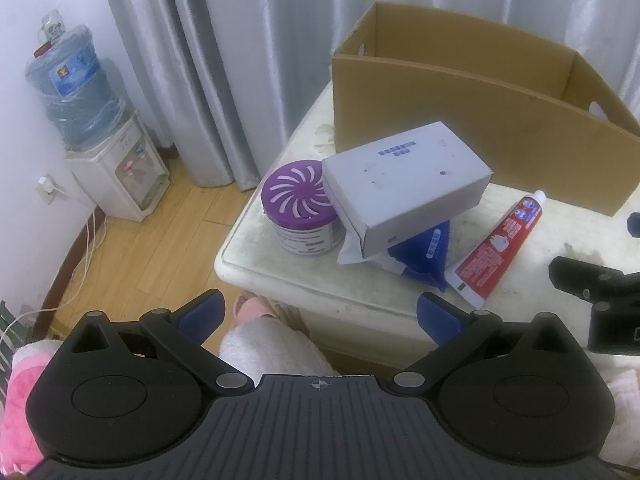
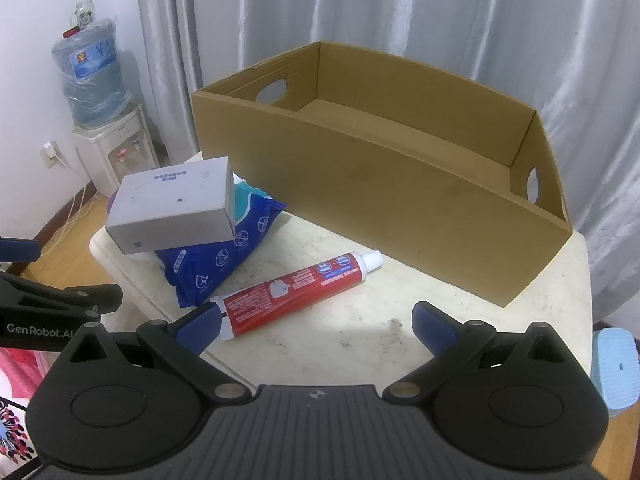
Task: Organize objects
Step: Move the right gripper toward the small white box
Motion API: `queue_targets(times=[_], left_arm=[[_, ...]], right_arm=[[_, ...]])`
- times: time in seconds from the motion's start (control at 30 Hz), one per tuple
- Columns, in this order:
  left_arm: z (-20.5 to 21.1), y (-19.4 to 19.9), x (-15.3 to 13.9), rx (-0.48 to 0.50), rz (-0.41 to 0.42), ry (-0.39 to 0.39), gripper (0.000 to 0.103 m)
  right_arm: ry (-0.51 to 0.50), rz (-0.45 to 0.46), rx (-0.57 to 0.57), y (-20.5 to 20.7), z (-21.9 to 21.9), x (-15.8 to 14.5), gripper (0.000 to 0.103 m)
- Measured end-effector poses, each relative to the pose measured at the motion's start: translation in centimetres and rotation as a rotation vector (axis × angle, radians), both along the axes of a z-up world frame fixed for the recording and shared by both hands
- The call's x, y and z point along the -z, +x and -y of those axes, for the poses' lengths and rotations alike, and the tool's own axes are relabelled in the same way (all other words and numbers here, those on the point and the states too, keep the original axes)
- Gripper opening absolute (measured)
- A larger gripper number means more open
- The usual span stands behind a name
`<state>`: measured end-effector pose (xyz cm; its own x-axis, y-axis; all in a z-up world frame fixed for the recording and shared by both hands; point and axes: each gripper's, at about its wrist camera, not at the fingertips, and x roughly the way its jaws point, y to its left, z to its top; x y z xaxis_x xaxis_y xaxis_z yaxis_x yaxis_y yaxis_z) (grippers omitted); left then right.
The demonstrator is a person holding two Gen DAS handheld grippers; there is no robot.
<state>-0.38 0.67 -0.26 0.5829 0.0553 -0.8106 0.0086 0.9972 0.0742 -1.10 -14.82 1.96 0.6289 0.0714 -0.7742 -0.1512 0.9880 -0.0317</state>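
Grey curtains (image 2: 360, 20) hang behind a pale, stained table (image 2: 360, 320), and a water dispenser (image 1: 120, 176) with a blue bottle stands on the wooden floor in the corner to the left. An open cardboard box (image 2: 380, 200) with cut-out handles sits at the back of the table, and nothing shows on the part of its floor I can see.

My left gripper (image 1: 320, 312) hangs off the near edge of the table with its blue-tipped fingers spread wide and nothing between them. Ahead of it, a purple-lidded round tub (image 1: 300, 212) stands near the table's left corner. Just beside the tub, a white carton (image 1: 408, 192) lies tilted on top of a blue plastic pack (image 1: 428, 256), touching it and leaning against the tub's side. A red toothpaste tube (image 1: 496, 248) lies flat to the right of the pack, its white cap pointing toward the cardboard box.

My right gripper (image 2: 316, 320) hovers over the front of the table, fingers also spread apart and holding nothing. The toothpaste tube lies just ahead of it, its crimped end right by my left fingertip (image 2: 200, 326); I cannot tell whether they touch. The carton and the blue pack sit further off to the left, in front of the box's left end. My left gripper's black arm shows at the left edge of the right wrist view.
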Motion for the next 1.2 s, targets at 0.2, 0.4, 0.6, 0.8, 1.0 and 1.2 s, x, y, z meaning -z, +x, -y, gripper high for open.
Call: queue_targets(times=[0.2,0.4,0.6,0.8,1.0,1.2], left_arm=[[-0.2,0.0,-0.1,0.004,-0.003,0.002,0.103],[0.3,0.3,-0.1,0.006,-0.01,0.004,0.103],[0.4,0.5,-0.1,0.014,-0.011,-0.005,0.103],[0.3,0.7,0.1,0.029,-0.002,-0.041,0.103],[-0.3,0.8,-0.1,0.035,0.044,-0.086,0.103],[-0.9,0.9,-0.6,0.039,0.106,-0.146,0.103]], right_arm=[[-0.003,0.0,0.001,0.1,0.1,-0.1,0.103],[-0.006,-0.004,0.002,0.4,0.3,-0.1,0.103],[-0.017,0.006,0.01,0.6,0.5,0.0,0.103],[-0.03,0.044,0.052,1.2,1.7,-0.3,0.103],[-0.025,0.082,0.061,2.2,2.1,-0.8,0.103],[0.084,0.155,-0.026,2.9,2.0,-2.3,0.103]])
